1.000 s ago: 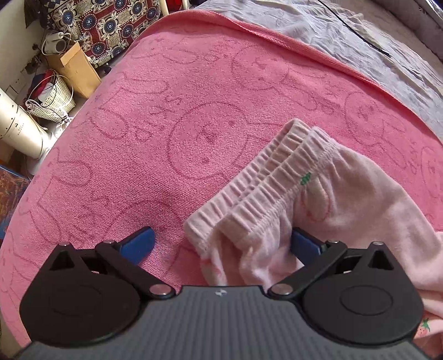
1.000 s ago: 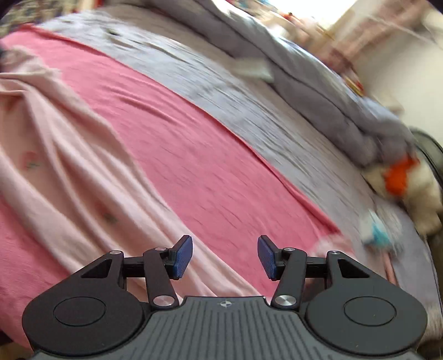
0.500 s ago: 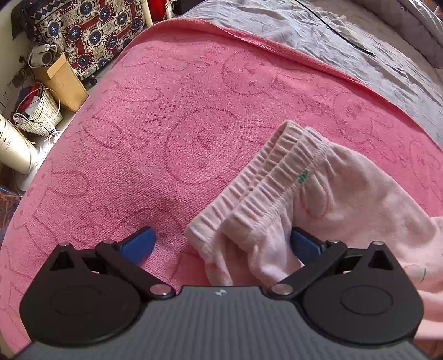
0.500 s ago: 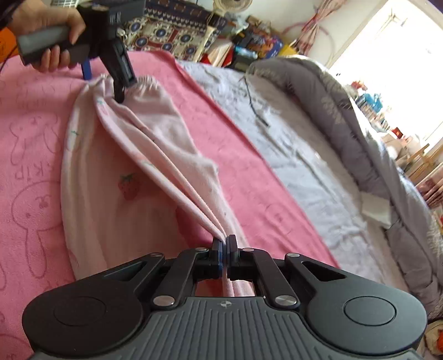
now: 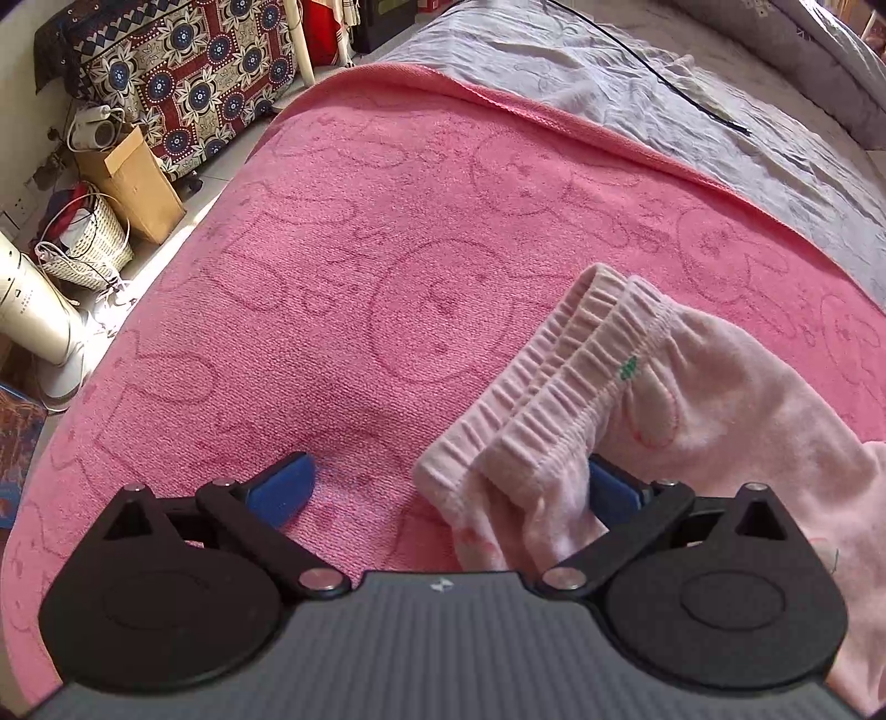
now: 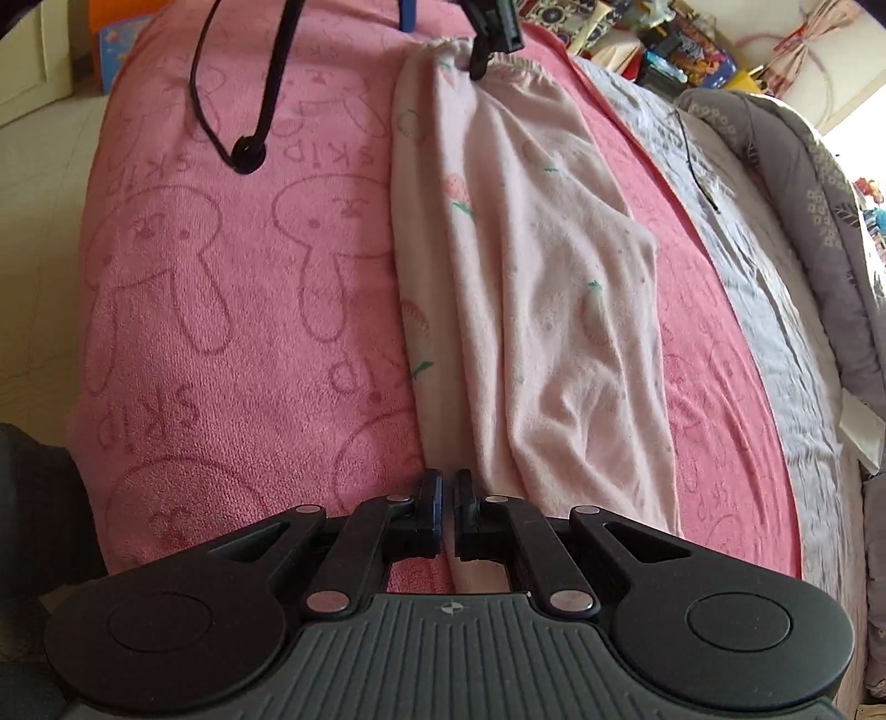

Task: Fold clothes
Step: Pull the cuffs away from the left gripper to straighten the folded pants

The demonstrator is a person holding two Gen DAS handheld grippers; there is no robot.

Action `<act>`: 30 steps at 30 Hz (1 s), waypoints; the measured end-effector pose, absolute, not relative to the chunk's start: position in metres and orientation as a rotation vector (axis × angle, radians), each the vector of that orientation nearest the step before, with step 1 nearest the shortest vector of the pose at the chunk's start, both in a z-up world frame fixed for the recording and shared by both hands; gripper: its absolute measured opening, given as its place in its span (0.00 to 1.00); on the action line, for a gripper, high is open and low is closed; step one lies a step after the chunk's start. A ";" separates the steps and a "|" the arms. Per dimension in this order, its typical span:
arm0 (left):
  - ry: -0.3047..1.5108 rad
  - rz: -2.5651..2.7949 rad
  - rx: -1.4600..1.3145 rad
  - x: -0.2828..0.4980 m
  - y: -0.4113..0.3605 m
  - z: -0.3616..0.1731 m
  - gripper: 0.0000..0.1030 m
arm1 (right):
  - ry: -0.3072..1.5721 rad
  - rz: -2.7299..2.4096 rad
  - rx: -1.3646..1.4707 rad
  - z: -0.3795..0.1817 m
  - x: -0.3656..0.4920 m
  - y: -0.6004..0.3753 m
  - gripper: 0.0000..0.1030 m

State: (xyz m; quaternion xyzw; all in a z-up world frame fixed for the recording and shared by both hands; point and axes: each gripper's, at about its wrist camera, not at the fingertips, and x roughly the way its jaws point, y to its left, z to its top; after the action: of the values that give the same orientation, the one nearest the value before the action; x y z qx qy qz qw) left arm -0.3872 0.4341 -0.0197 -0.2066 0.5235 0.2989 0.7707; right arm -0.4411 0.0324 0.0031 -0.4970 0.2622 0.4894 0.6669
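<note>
A pair of pale pink trousers [image 6: 531,266] with strawberry prints lies stretched lengthwise on a pink towel [image 6: 232,266]. Its elastic waistband [image 5: 559,387] is at my left gripper [image 5: 448,487], which is open; the waistband corner lies between the blue fingers, draped over the right one. My right gripper [image 6: 447,498] is shut on the trousers' leg end, pinching the cloth. The left gripper also shows at the top of the right wrist view [image 6: 493,27], at the waistband.
The towel [image 5: 387,266] covers a bed with a grey sheet [image 5: 692,99] and a black cable [image 5: 664,77]. Left of the bed stand a patterned box [image 5: 183,72], a cardboard bag, a wicker basket [image 5: 88,243] and a white fan base. A grey duvet [image 6: 819,183] lies at the right.
My right gripper has shut on the leg end and pulled the trousers out straight and flat on the towel. My left gripper has stayed open at the waistband, rising slightly.
</note>
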 end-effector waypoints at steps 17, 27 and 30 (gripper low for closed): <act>1.088 0.695 -0.420 -0.398 0.432 -0.010 0.99 | 0.464 1.190 -0.988 0.004 -0.461 0.109 0.05; 1.099 0.671 -0.340 -0.406 0.431 -0.012 1.00 | 0.547 1.340 -0.990 -0.005 -0.480 0.119 0.05; 1.122 0.649 -0.307 -0.401 0.431 -0.019 1.00 | 0.604 1.343 -0.851 0.011 -0.471 0.116 0.05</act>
State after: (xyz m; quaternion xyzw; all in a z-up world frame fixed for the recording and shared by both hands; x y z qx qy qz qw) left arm -0.4013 0.4314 -0.0189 -0.1423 0.5206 0.3010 0.7862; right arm -0.4709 0.1157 0.0105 -0.3761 0.2671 0.5936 0.6595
